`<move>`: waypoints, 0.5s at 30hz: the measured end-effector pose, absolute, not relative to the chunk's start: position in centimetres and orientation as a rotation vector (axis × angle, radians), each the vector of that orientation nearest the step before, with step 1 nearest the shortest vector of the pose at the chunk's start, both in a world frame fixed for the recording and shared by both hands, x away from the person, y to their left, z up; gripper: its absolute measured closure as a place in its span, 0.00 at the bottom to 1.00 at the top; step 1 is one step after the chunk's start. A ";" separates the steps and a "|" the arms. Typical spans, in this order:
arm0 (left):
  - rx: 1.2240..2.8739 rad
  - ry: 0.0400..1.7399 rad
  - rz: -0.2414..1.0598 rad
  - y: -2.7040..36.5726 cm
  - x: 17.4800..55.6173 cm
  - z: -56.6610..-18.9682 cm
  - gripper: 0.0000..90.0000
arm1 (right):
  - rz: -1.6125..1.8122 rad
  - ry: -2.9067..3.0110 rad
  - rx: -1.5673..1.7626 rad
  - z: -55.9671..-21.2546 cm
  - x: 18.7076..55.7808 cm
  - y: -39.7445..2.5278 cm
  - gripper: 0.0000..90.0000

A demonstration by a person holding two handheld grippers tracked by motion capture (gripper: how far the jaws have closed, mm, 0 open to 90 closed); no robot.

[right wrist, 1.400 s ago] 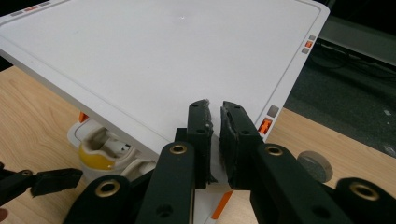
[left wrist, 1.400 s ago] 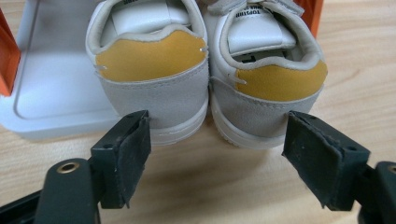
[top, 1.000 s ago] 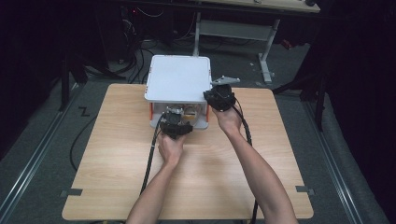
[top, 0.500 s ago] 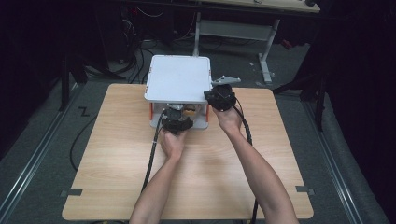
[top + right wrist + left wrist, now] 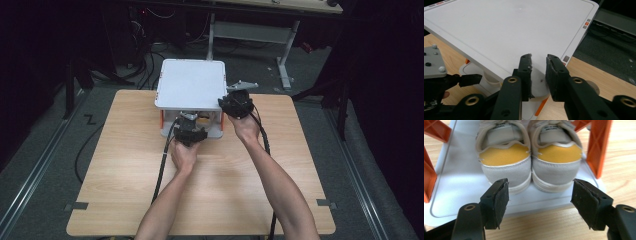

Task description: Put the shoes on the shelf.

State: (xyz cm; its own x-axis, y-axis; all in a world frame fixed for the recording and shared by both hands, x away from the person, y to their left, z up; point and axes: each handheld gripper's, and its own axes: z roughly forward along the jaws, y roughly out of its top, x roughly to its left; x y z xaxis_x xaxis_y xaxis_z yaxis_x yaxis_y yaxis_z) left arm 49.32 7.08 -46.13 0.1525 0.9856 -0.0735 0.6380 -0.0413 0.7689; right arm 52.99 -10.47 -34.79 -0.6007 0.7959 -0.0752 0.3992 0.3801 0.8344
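Note:
A white two-tier rack (image 5: 191, 82) with orange posts (image 5: 599, 147) stands at the far middle of the wooden table (image 5: 125, 175). On its lower shelf (image 5: 456, 170) a pair of grey shoes with yellow heel patches, the left shoe (image 5: 506, 170) and the right shoe (image 5: 556, 167), point their heels at me. My left gripper (image 5: 190, 131) is open just in front of those heels (image 5: 540, 186), its jaws wider than one shoe and touching nothing. My right gripper (image 5: 235, 102) sits at the near right corner of the top shelf (image 5: 511, 25); its jaws (image 5: 539, 58) stand a narrow gap apart, holding nothing.
The rack fills the far centre of the table; bare wood lies to its left, right and front. Cables trail from both grippers back along the forearms. Beyond the far edge lie a dark floor, table legs and loose cables (image 5: 150, 60).
My left gripper has edged slightly forward toward the rack's lower shelf. The right gripper has stayed at the top shelf's corner.

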 end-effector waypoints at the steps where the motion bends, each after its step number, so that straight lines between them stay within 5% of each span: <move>1: 1.753 1.547 0.649 7.2 49.0 -46.0 0.34 | 1.123 2.170 1.028 -34.8 52.9 -10.5 0.79; 15: 1.717 1.404 0.546 9.8 46.0 -42.8 0.36 | 1.257 2.149 1.079 -33.7 50.6 -14.3 0.66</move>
